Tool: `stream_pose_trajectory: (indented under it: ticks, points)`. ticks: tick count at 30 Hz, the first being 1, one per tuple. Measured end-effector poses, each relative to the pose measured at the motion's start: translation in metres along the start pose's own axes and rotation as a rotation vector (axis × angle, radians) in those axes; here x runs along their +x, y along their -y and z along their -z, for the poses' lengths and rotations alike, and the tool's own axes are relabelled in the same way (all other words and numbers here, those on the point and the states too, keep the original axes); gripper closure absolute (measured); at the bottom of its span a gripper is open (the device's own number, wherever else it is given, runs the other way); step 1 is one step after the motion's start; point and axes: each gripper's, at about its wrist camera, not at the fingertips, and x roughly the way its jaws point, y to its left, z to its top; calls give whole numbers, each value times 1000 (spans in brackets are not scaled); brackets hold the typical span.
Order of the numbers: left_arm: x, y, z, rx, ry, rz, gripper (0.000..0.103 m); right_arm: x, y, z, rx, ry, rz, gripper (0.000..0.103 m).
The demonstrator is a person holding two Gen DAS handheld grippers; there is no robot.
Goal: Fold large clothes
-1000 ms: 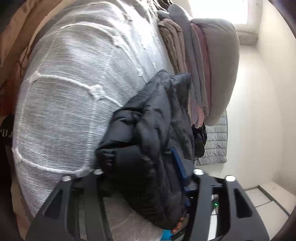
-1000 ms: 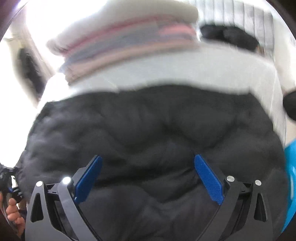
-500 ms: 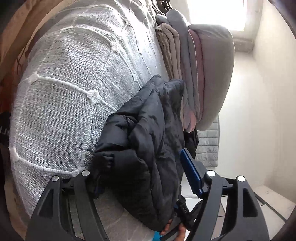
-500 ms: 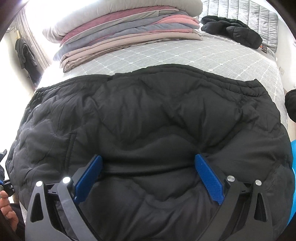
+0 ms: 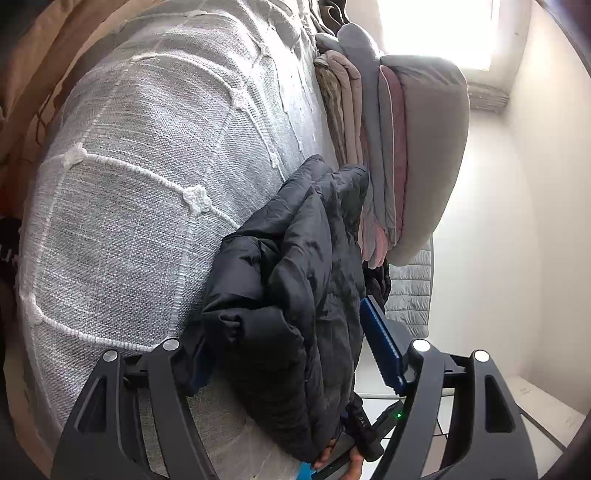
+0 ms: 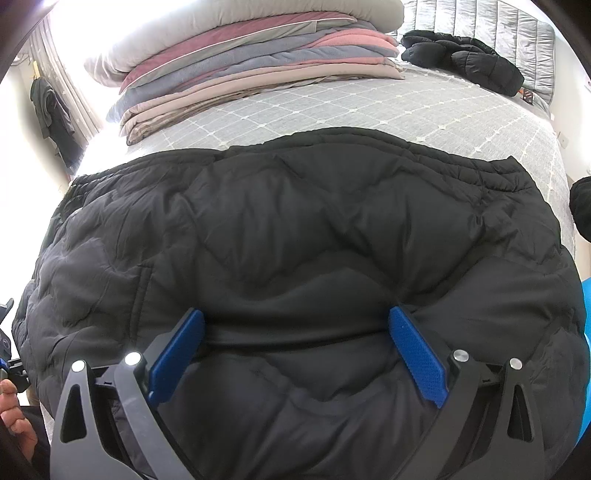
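A black puffer jacket [image 6: 295,221] lies folded on the grey quilted bed [image 6: 369,107], near its front edge. My right gripper [image 6: 295,317] points down at it. Its blue pads [image 6: 417,354] stand wide apart with their tips pushed into the jacket's top layer, not clamping it. The left wrist view is rolled sideways and shows the jacket's side edge [image 5: 295,258]. My left gripper [image 5: 284,332] is open around that edge. One blue pad [image 5: 380,347] stands just off the fabric; the other is mostly hidden behind a fold.
A tall stack of folded blankets [image 6: 258,62] sits at the back of the bed. Another black jacket [image 6: 461,55] and a grey quilted piece [image 6: 498,26] lie at the back right. A person's hand [image 6: 14,417] shows at lower left. White wall and floor lie beside the bed.
My left gripper's jaws have widened and let go of the jacket's edge, and its blue pad now stands clear. The right gripper has stayed put; its view has sharpened from a blur.
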Motion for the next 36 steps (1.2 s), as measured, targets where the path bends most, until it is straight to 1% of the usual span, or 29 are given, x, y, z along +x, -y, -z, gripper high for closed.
stream_pose_trajectory:
  ticks: [3, 4, 5, 6, 7, 9, 11, 13, 15, 16, 17, 18, 21, 23, 26, 28, 30, 31, 32, 34, 36]
  points:
    - [2, 2, -2, 8, 10, 11, 35, 0, 0, 0, 0, 0, -1, 7]
    - [4, 5, -3, 23, 16, 4, 38, 0, 0, 0, 0, 0, -1, 7]
    - [6, 7, -4, 38, 18, -13, 49, 0, 0, 0, 0, 0, 0, 7]
    - [8, 8, -5, 54, 12, -41, 66, 0, 0, 0, 0, 0, 0, 7]
    - [10, 8, -5, 56, 9, -58, 72, 0, 0, -1, 0, -1, 0, 7]
    - [12, 3, -7, 41, 9, -64, 80, -1, 0, -1, 0, 0, -4, 7]
    - [12, 6, -7, 62, 15, -75, 82, -7, 0, -1, -1, 27, -7, 7]
    - [12, 8, -8, 72, 18, -75, 83, -19, -4, -3, -16, 97, -38, 7]
    - [12, 7, -9, 66, 18, -73, 84, -26, -10, -2, -43, 137, -43, 7]
    - [12, 6, -9, 63, 17, -71, 84, -24, -12, -1, -57, 132, -28, 7]
    - [12, 6, -10, 62, 13, -69, 84, -10, -13, 1, -63, 70, 9, 7]
    - [12, 6, -9, 63, 7, -64, 85, 7, -11, 5, -63, 3, 15, 7]
    - [7, 10, -10, 64, -23, -30, 89, 12, -12, 7, -76, -14, 26, 7]
    - [-1, 11, -11, 41, -34, 3, 90, 11, -14, 9, -83, -20, 18, 7]
    - [-16, 16, -11, 32, -39, 33, 91, 4, -18, 12, -94, -30, -25, 7]
    - [-35, 26, -12, 57, -27, 47, 92, -1, -23, 15, -100, -45, -75, 7]
    - [-55, 32, -14, 82, -9, 51, 92, -8, -28, 17, -93, -59, -154, 7]
    - [-64, 35, -16, 98, 5, 41, 92, -14, -31, 18, -83, -46, -181, 7]
    - [-74, 37, -21, 121, 22, 15, 92, -19, -34, 18, -77, -23, -184, 7]
    - [-82, 34, -29, 134, 27, -28, 91, -34, -46, 10, -76, 68, -202, 7]
    - [-79, 25, -33, 107, 19, -52, 91, -36, -64, -1, -94, 119, -176, 7]
